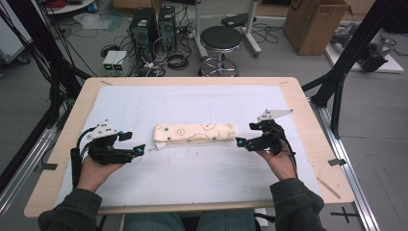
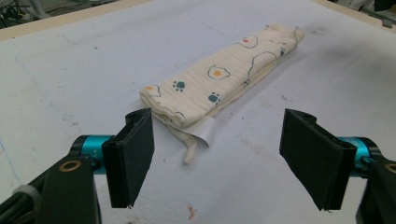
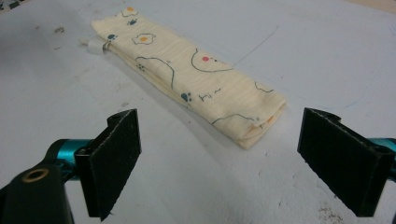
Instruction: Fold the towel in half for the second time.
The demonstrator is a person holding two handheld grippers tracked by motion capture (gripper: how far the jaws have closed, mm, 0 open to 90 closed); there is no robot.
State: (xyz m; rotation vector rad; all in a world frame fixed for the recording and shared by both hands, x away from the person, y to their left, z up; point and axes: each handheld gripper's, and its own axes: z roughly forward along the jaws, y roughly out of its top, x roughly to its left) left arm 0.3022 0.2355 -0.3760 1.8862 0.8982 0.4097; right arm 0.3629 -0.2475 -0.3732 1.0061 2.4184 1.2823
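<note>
One folded cloth (image 1: 194, 133), two spread grippers

High view looks down from above; both claw views sit low, sharing the folded cloth (image 1: 194, 133) — opposite ends.

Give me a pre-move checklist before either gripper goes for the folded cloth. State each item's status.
1. Left gripper open: ok, its jaws stand wide apart in the left gripper view.
2. Right gripper open: ok, jaws wide apart in the right gripper view.
3. Both grippers free of the folded cloth: ok, each sits just off one end, holding nothing.
4. Cloth lying flat on the white mat: ok, folded into a long strip.
5. Loose parts at the left end: not ok, a white tag sticks out from the fold.
6. Number of layers in the fold: cannot tell.
</note>
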